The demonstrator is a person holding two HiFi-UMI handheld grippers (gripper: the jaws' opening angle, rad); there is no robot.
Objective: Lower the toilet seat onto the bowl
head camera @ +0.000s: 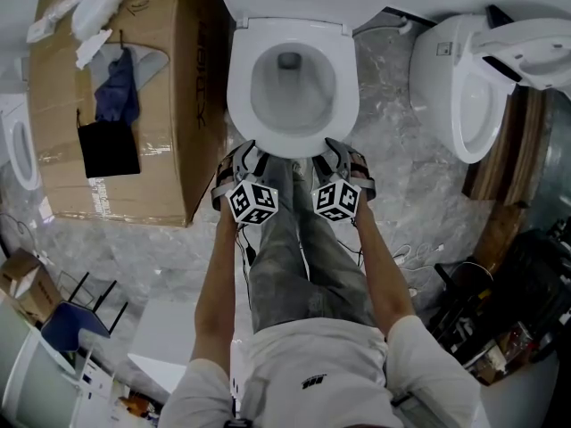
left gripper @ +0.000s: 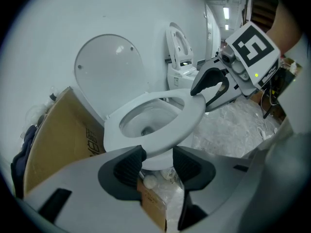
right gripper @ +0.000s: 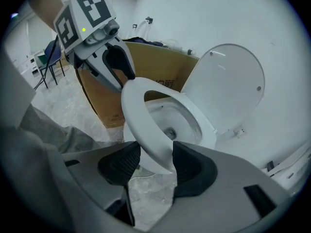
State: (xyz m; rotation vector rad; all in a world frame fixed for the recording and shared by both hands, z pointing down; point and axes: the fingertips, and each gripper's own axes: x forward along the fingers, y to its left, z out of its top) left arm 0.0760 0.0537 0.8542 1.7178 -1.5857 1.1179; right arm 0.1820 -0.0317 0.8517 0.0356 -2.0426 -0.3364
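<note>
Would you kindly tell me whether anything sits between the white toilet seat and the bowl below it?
Nothing visible does. The white plastic toilet seat lies over the white ceramic bowl, nothing between them. Its front edge stands inside the open jaws of the left gripper and right gripper.

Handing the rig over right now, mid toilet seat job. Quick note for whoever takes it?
Left gripper: open, with the front rim of the toilet seat between its pads, not clamped.
Right gripper: open too, astride the same front rim, just beside the left one.
Things: the seat looks flat on the bowl. The lid stands upright behind it.
Done: the seat appears to be lowered.
Left: draw both grippers back off the rim and check that the seat sits flush. These views can't rule out a slight gap.
</note>
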